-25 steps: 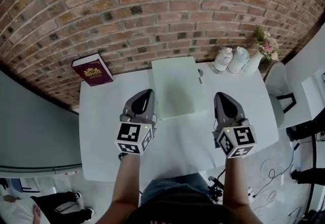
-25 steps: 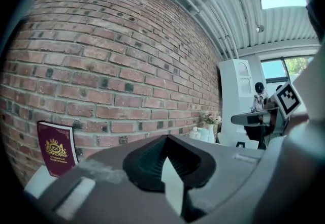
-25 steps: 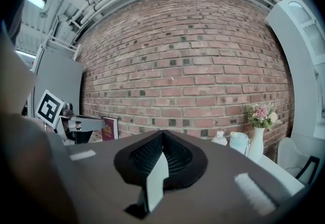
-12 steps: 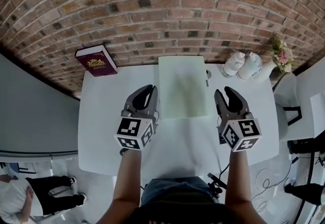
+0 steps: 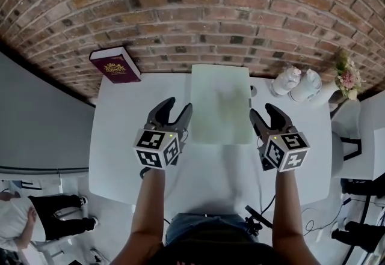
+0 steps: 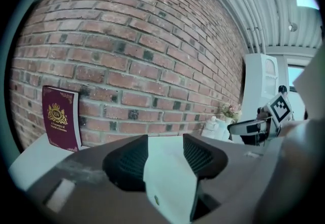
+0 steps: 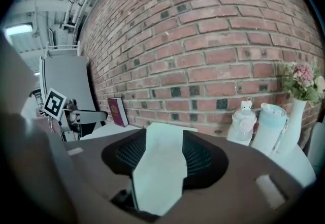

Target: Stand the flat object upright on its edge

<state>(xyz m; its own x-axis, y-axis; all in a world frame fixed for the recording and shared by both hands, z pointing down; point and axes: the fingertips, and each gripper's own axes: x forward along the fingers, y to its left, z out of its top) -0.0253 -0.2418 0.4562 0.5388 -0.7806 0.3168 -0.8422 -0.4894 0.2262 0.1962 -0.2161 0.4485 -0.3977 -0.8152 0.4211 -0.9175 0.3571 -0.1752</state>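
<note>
both our claws have just been opening: the left claw [image 5: 178,109] and the right claw [image 5: 263,112] now stand with jaws apart and nothing pinched between them. since a second ago they have come down to flank the flat object [image 5: 221,104], which lies flat on the worktop [image 5: 120,143], far edge by the brick wall [image 5: 198,11]. we judge the side edges get gripped next; no lift has begun.

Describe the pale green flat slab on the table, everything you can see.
The pale green slab is a plain matte rectangle with faint smudges. It lies flat on the white table, its far edge near the brick wall. Nothing rests on it. The left gripper and right gripper, jaws just opened and empty, flank its near corners without gripping it.
</note>
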